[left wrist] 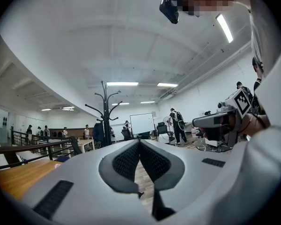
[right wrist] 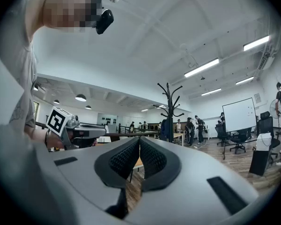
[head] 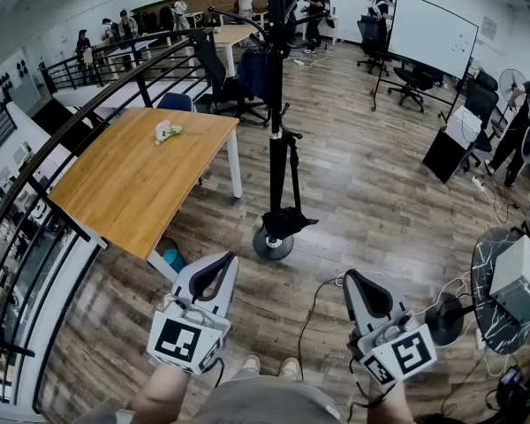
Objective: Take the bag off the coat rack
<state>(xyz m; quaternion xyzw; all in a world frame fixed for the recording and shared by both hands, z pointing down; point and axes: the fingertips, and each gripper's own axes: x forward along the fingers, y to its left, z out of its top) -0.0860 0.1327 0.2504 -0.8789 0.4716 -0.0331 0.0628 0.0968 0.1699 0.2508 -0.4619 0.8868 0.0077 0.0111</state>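
The left gripper [head: 227, 258] was closed, its jaws together with nothing between them. The right gripper [head: 351, 276] was closed and empty in the same way. Both pointed forward, low over the wooden floor [head: 371, 193]. Ahead stood the coat rack [head: 275, 104], well apart from both. The black bag [head: 287, 223] hung by its straps low on the pole. A wooden table [head: 132, 184] stood left of the rack.

A wood-plank floor [head: 371, 193] carries a wooden table [head: 132, 179] beside a black railing [head: 62, 131], a whiteboard [head: 431, 34] standing farther back.
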